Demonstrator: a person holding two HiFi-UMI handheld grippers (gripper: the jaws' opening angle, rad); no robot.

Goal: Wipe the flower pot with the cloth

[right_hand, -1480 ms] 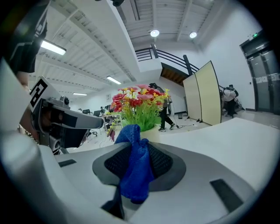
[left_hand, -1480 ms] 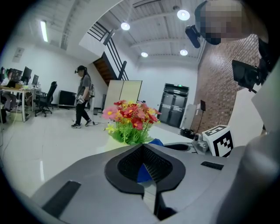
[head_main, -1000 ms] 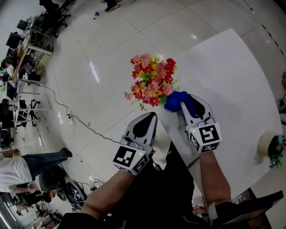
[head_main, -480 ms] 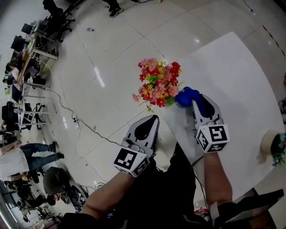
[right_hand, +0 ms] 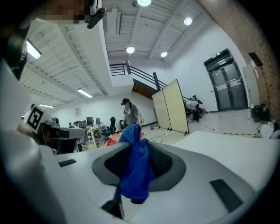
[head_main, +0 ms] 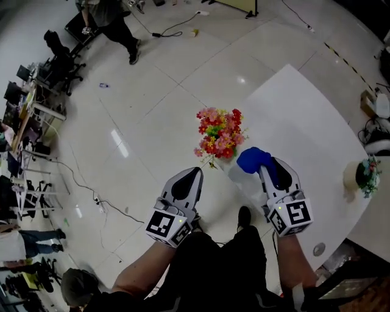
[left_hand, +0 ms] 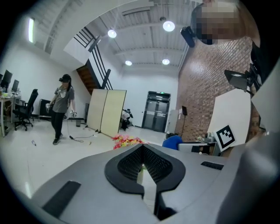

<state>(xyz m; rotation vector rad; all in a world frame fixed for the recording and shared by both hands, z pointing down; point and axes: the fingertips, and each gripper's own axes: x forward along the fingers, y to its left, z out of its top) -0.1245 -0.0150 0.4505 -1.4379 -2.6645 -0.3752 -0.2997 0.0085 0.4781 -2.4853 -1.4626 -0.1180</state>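
Observation:
A bunch of red, pink and yellow flowers (head_main: 219,133) stands at the near corner of the white table (head_main: 304,116); its pot is hidden under the blooms. My right gripper (head_main: 267,164) is shut on a blue cloth (head_main: 252,159), just right of and below the flowers. In the right gripper view the cloth (right_hand: 135,168) hangs bunched between the jaws, with the flowers (right_hand: 114,138) beyond. My left gripper (head_main: 193,172) is shut and empty, over the floor left of the table corner. From the left gripper view I see the flowers (left_hand: 127,140) and the cloth (left_hand: 173,142) ahead.
A second small potted plant (head_main: 361,175) sits at the table's right edge. A person (head_main: 113,18) walks on the tiled floor at the far side, near cables (head_main: 177,25). Desks and chairs (head_main: 36,91) line the left. A folding screen (left_hand: 107,110) stands farther back.
The head view has drawn back, so table and flowers look smaller. The right gripper with the cloth has come slightly away from the flowers, toward me. Both jaws stay shut.

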